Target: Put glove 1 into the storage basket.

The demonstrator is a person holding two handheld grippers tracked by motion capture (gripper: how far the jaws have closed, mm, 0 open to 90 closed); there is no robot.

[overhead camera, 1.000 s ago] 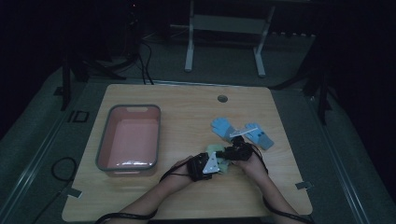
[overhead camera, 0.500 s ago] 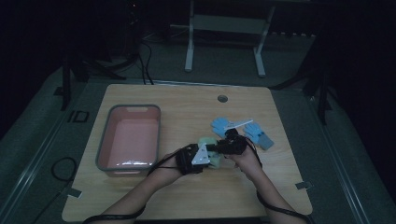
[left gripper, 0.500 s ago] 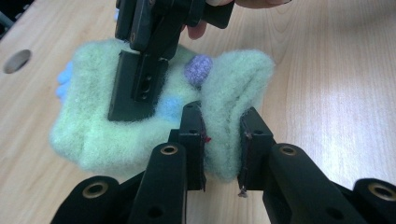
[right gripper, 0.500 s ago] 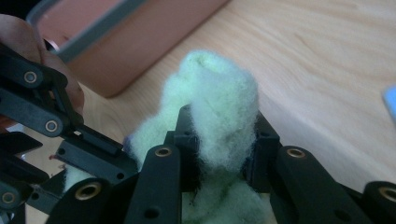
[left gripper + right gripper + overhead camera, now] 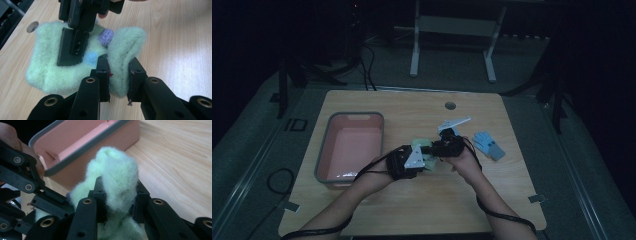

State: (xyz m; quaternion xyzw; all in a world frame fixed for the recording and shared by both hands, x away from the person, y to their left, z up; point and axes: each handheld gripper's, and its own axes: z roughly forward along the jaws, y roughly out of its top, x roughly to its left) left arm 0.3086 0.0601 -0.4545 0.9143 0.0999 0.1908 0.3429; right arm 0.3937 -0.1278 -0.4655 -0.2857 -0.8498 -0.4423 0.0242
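A fuzzy pale-green cloth (image 5: pixel 418 145) with a purple and a blue dot lies mid-table, bunched between both grippers. My left gripper (image 5: pixel 424 161) is shut on an upright fold of the cloth (image 5: pixel 50 70); the fold sits pinched between its jaws (image 5: pixel 118 67). My right gripper (image 5: pixel 432 148) faces it from the right. It is shut on another tuft of the cloth (image 5: pixel 115 165), which bulges above its jaws (image 5: pixel 117 190). In the left gripper view, one right gripper jaw presses down on the flat part of the cloth.
A pink bin (image 5: pixel 325 150) with a grey rim stands at the table's left, close behind the cloth in the right gripper view (image 5: pixel 87 146). A blue glove (image 5: pixel 488 145) lies to the right. A pale item with a white strip (image 5: pixel 453 123) lies just behind the grippers.
Both grippers have shifted left toward the bin with the green cloth held between them, away from the blue glove.
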